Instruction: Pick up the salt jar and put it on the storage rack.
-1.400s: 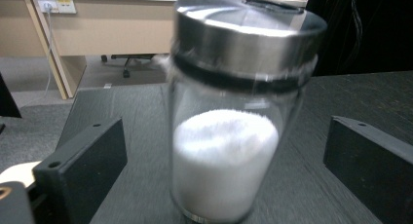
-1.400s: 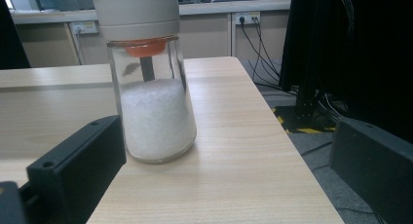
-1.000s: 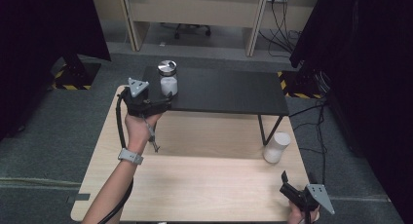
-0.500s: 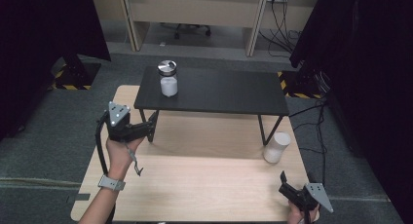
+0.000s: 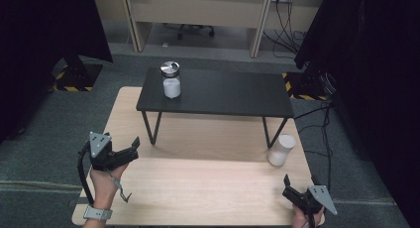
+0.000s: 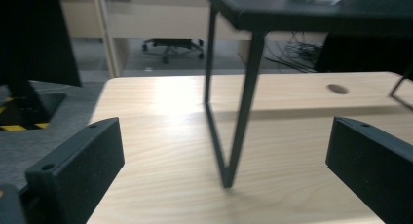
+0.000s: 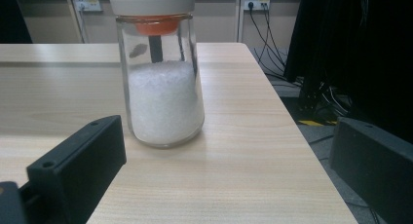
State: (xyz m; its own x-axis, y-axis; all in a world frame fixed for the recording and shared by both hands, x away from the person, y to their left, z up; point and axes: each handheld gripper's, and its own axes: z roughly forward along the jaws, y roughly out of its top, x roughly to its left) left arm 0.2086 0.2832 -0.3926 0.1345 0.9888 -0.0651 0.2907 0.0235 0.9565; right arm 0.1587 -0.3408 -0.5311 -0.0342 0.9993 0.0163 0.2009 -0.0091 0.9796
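What changed: my left gripper point(image 5: 130, 147) was up by the metal-lid jar point(image 5: 171, 80) on the black shelf point(image 5: 223, 91); now it is pulled back low and empty, so that jar looks put away.
Left jaws: wide apart.
Right gripper point(image 5: 292, 187): jaws wide apart, holding nothing.
Next jar: the white-lid jar point(image 7: 160, 70) stands on the wooden table point(image 5: 208, 188), near, just ahead of my right gripper.

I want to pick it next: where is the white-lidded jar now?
In the high view the white-lidded jar stands on the wooden table, right side, beside the black shelf's leg.
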